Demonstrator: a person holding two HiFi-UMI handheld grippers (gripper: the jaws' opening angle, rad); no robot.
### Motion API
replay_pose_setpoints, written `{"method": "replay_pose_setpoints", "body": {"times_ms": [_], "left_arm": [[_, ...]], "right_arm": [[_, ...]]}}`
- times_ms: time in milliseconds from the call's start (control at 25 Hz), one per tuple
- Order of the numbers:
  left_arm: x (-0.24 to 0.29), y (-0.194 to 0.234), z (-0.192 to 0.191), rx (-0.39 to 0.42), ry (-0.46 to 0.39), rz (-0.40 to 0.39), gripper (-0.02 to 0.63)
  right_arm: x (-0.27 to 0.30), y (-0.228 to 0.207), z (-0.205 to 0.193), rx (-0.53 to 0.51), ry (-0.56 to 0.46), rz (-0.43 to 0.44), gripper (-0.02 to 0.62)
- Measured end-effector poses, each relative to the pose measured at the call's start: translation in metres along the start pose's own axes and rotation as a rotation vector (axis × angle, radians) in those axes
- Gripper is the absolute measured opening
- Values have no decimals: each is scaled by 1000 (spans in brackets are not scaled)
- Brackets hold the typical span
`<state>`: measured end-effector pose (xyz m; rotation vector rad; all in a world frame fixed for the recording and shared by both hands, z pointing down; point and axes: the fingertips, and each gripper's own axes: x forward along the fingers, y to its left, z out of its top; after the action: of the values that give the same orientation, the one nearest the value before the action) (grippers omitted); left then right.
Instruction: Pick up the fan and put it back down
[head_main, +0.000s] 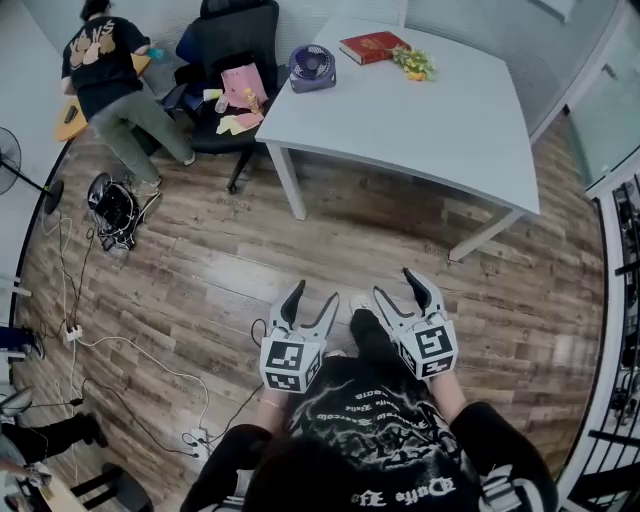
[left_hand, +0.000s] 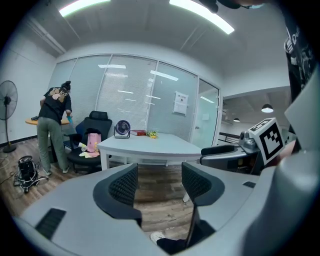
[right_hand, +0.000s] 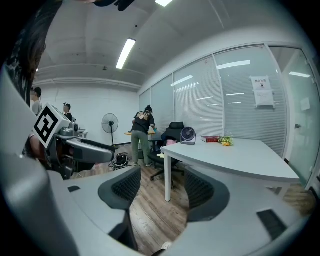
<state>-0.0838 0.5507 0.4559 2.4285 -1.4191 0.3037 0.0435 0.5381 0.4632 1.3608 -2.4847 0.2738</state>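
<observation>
No part of the task is judged to have been begun. The small dark-blue round desk fan (head_main: 312, 67) is seen standing untouched at a corner of the white rectangular table (head_main: 420, 120), far ahead of both grippers and well apart from them across the brown wood-plank floor (head_main: 240, 250). The left gripper (head_main: 312, 298) and the right gripper (head_main: 397, 288) are held side by side, close in front of the person. Each has its jaws spread wide, with nothing caught between them. The approach to the table, the grasp, the lift and the setting down are all left to be done.
</observation>
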Motion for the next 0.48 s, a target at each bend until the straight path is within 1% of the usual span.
{"method": "replay_pose_setpoints", "body": {"times_ms": [240,480], "left_arm": [[27,26,21,-12,-24,53,284],[59,39,33,-40,-8,103,284]], "right_arm": [[41,-20,14,-30,0,35,279],[79,-50,36,-65,0,75,279]]}}
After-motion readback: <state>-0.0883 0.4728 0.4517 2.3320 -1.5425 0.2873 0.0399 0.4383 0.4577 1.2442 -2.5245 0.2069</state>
